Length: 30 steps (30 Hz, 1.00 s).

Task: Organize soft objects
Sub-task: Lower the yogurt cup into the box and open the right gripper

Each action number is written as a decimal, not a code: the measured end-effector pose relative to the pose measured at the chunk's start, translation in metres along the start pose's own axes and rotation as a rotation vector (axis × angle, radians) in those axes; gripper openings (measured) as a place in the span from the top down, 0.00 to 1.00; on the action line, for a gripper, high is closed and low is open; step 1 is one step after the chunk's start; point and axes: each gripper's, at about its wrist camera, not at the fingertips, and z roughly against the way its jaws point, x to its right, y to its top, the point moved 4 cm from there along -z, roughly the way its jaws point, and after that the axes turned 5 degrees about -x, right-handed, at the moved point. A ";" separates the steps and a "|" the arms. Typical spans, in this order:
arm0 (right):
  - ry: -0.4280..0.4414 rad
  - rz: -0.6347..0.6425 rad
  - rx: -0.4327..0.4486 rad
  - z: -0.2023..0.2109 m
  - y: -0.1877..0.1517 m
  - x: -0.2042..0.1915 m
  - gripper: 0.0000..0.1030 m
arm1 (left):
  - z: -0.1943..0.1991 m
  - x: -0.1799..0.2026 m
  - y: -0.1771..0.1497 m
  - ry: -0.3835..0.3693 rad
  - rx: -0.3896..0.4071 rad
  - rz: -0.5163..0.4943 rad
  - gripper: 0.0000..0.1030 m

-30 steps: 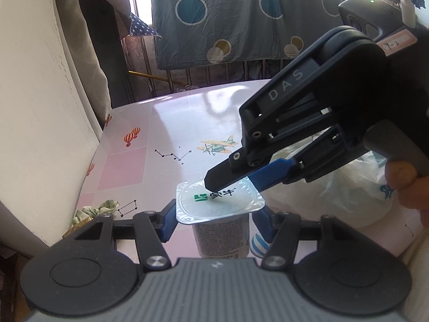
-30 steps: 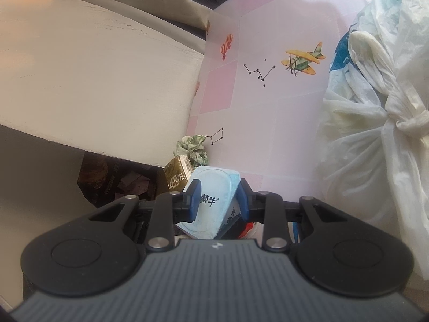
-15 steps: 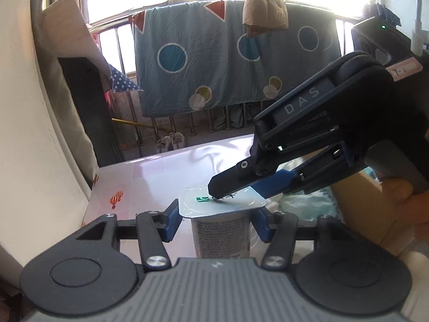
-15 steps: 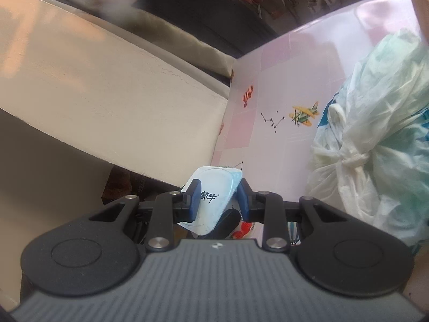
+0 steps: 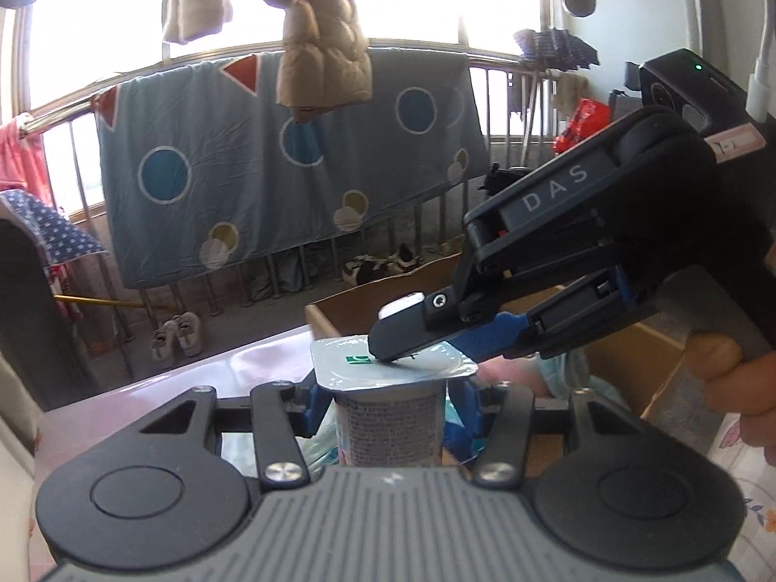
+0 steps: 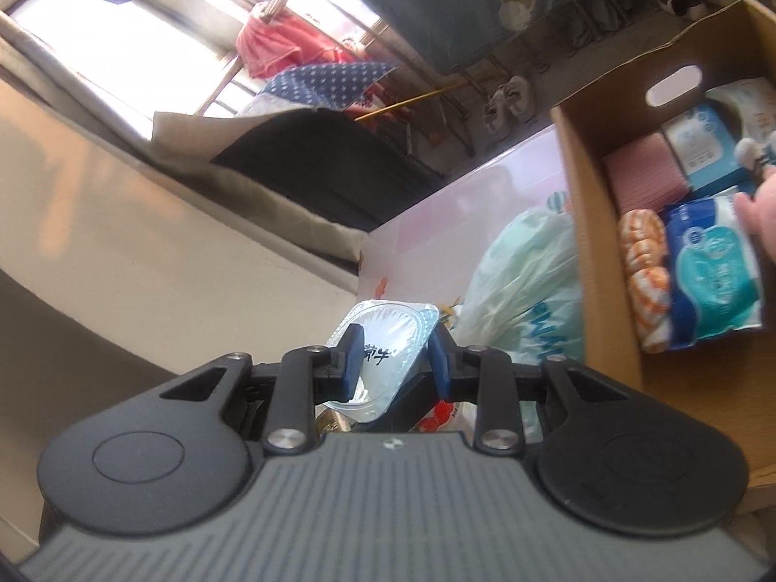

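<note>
Balcony laundry now fills the background as both grippers have lifted off the pink table (image 6: 490,184): left gripper (image 5: 388,402) clamps the yogurt cup (image 5: 391,429), right gripper (image 6: 395,363) pinches its foil lid (image 6: 383,339), near the cardboard box (image 6: 596,252), likely drop-off next.

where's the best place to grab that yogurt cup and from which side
Grip the yogurt cup around its straight body below the lid, coming in level from the side, as the left gripper does with its jaws on either wall. The foil rim flares wider than the body and should stop it slipping down. The right gripper only pinches the thin, flexible lid, probably a weaker hold.
</note>
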 end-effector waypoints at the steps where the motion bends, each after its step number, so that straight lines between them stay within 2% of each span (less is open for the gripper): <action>1: -0.011 -0.012 0.015 0.011 0.002 0.009 0.73 | -0.007 0.008 0.005 -0.023 -0.006 -0.007 0.49; 7: -0.083 -0.096 0.063 0.064 0.005 0.071 0.73 | -0.057 0.051 0.015 -0.168 -0.111 -0.015 0.49; 11: -0.136 -0.151 0.059 0.073 0.000 0.115 0.73 | -0.095 0.068 0.010 -0.235 -0.206 -0.007 0.49; 14: -0.169 -0.182 0.043 0.065 0.000 0.143 0.73 | -0.126 0.079 0.005 -0.268 -0.278 -0.002 0.50; 21: -0.271 -0.167 0.008 0.049 0.003 0.186 0.73 | -0.171 0.089 -0.017 -0.295 -0.413 -0.008 0.51; 25: -0.329 -0.162 -0.033 0.037 0.004 0.201 0.72 | -0.181 0.096 -0.029 -0.304 -0.490 -0.013 0.51; 27: -0.366 -0.147 -0.044 0.036 0.004 0.206 0.72 | -0.181 0.094 -0.032 -0.303 -0.492 -0.007 0.51; 30: -0.354 -0.154 -0.038 0.041 0.003 0.208 0.72 | -0.175 0.090 -0.027 -0.298 -0.474 -0.008 0.50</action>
